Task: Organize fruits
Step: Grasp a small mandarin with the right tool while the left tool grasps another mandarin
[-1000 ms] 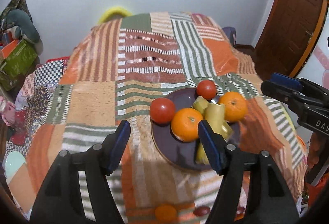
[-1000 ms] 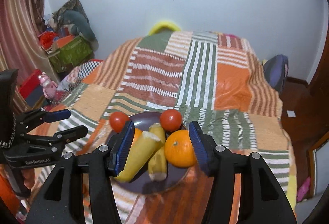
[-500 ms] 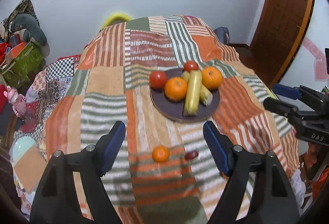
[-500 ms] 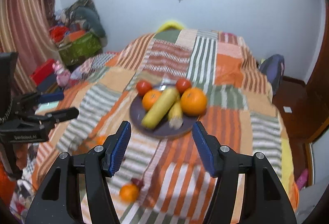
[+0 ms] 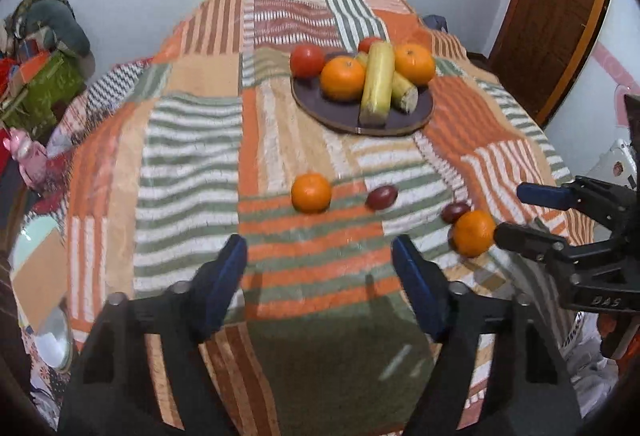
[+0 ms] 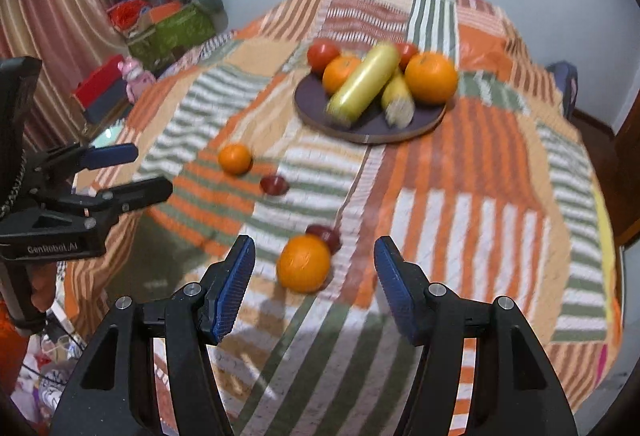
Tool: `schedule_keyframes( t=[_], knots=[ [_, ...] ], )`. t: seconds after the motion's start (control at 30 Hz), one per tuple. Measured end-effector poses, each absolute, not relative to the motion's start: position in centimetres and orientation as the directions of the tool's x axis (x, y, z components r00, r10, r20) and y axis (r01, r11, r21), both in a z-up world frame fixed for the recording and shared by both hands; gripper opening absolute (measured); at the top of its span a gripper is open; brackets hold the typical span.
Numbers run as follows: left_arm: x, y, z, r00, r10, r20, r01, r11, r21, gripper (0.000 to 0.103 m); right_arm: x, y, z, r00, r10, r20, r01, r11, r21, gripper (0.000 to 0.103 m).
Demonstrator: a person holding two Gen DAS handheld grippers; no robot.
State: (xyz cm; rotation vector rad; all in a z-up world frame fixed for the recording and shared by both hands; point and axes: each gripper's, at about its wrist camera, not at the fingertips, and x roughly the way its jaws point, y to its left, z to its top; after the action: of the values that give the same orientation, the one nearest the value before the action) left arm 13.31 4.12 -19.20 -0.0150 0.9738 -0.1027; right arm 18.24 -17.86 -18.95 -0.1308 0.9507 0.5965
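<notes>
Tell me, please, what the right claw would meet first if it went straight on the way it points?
Most likely the loose orange, lying on the patchwork cloth just ahead of the open right claw; depth is hard to judge.

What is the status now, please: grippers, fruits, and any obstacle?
Left gripper open, empty; right gripper open, empty. Plate loaded; two oranges and two dark red fruits loose on cloth. Nothing between right fingers and near orange.

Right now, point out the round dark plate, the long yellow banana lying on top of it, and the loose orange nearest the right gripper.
round dark plate (image 5: 320, 108): left wrist view, bare front-left surface.
long yellow banana (image 5: 378, 76): left wrist view, mid-length.
loose orange (image 6: 303, 263): right wrist view, centre of peel.
</notes>
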Motion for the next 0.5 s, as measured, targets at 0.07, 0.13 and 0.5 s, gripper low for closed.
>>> schedule_keyframes(
  t=[0.07,0.13,0.5],
  knots=[
    [13.4,4.4,-19.9,0.538,-0.112,-0.835,0.080,0.993,-0.081,0.063,18.1,-17.5,-19.9,0.424,0.413,-0.806,-0.527,0.836,0.150,0.057],
    [13.7,4.6,-20.4,0.528,-0.115,-0.841,0.076,0.993,-0.088,0.058,18.4,-17.3,-20.9,0.404,0.406,-0.820,-0.516,0.841,0.162,0.047],
    [16.2,5.4,-22.1,0.506,-0.133,-0.852,0.073,0.991,-0.112,0.040,18.5,-16.6,-21.4,0.367,0.446,-0.816,-0.529,0.822,0.211,0.033]
  ],
)
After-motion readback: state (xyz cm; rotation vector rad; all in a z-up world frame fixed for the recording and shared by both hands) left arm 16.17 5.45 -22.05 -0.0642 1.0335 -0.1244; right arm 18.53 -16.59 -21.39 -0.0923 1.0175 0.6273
